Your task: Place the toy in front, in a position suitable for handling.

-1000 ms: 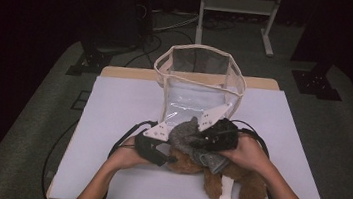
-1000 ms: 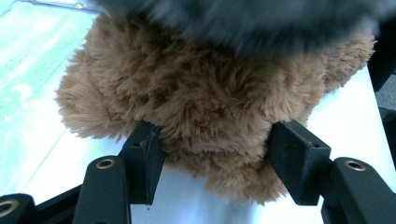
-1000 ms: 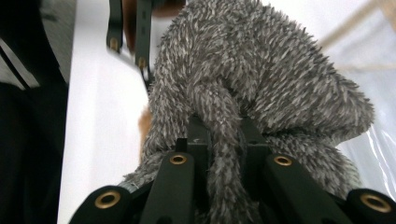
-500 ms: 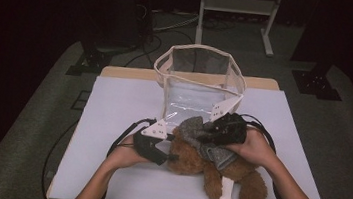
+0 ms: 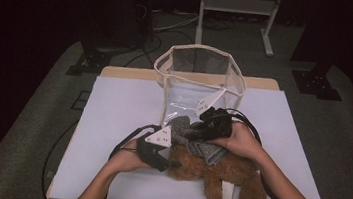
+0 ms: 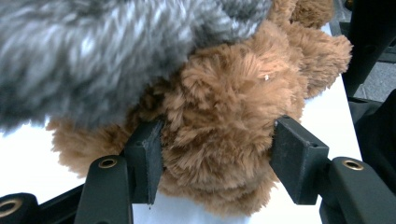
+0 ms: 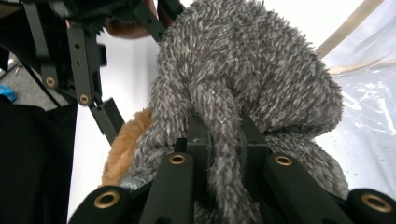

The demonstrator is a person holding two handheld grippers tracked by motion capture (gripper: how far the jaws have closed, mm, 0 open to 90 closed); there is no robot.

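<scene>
Grey plush garment [image 7: 243, 74] sits on the brown teddy bear [image 5: 216, 172], which lies on its side on the white counter [image 5: 112, 117], just in front of the clear bin [image 5: 199, 82]. Looks like it's being pulled on or off the bear; can't tell which.

Right gripper [image 7: 219, 140]: jaws clamped on a narrow fold or strap of the grey fabric. Left gripper [image 6: 215, 158]: jaws apart w/ the bear's brown fur bulging between them, pads touching fur both sides, not squeezed flat.

To do it well, imo: left needs to close enough to pin the bear so it won't slide on the counter, then right pulls the grey piece steadily along the body, not upward, or the whole bear lifts. Thin fold may slip; regrip w/ more fabric if it does.

Looks: garment is shaggy, grey flecked w/ white, soft & bunched over the bear's upper body. Bear is fluffy mid-brown, legs toward the counter's near edge, white tag [image 5: 226, 193] between them.
</scene>
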